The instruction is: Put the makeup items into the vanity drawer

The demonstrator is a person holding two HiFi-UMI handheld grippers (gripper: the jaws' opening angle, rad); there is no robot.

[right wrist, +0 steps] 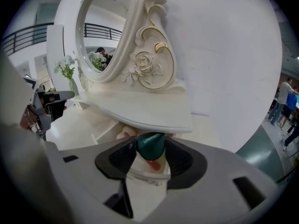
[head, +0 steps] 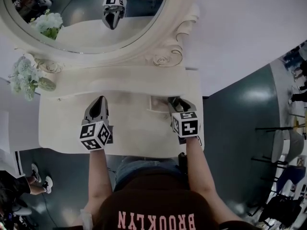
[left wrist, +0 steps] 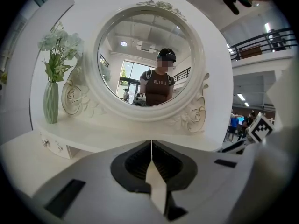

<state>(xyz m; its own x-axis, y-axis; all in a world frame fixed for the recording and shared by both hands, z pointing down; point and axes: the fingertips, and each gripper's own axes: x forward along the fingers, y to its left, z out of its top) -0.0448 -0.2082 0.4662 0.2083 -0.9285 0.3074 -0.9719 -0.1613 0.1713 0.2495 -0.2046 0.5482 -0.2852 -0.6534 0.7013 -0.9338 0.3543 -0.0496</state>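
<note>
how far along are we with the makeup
Nearly done, it seems. A green item sits between the right gripper's open jaws over the open drawer, which seems to hold a red item already. The left gripper is shut and empty. No makeup shows on the vanity top. Left: pull clear and perhaps close the drawer.

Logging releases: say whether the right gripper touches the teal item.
Cannot tell. Right gripper view: teal item sits between right gripper's parted jaws; no plain gap.
</note>
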